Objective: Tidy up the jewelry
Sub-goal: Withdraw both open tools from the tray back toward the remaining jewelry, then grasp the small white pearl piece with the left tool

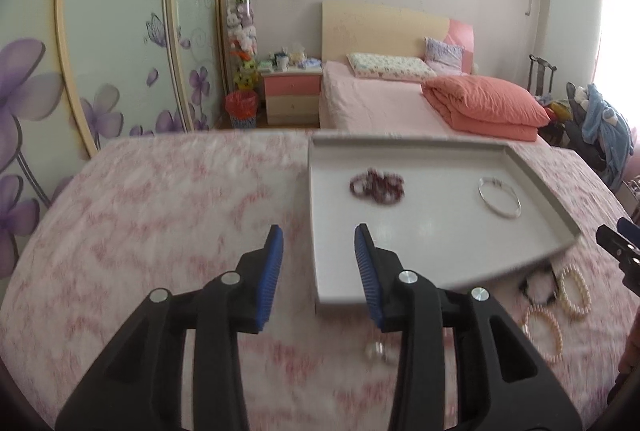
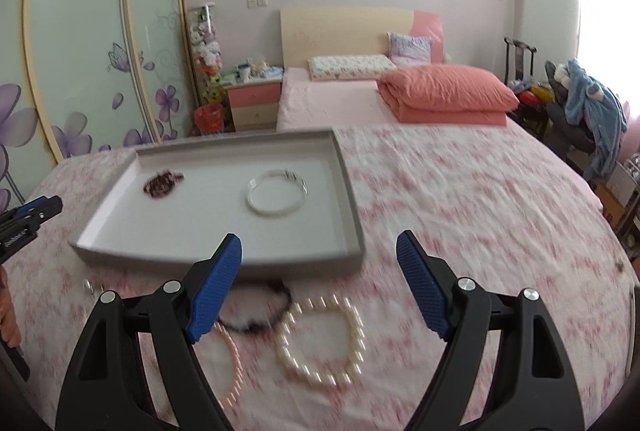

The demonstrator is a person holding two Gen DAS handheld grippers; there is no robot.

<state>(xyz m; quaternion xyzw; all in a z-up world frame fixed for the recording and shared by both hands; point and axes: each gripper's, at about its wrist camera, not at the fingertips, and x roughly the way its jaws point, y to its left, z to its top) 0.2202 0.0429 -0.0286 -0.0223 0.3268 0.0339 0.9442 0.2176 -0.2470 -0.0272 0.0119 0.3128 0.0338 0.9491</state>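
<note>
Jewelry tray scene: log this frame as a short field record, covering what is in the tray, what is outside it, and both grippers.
surface: pink patterned bedspread
tray: grey tray, shallow, lying on the bedspread
in tray: dark red bead bracelet; silver bangle, apart from each other
outside tray, near side: pearl bracelet; second pearl bracelet; dark bracelet; small silver piece, too blurred to identify
left gripper: open, empty
right gripper: open wide, empty, above the pearl bracelet
</note>
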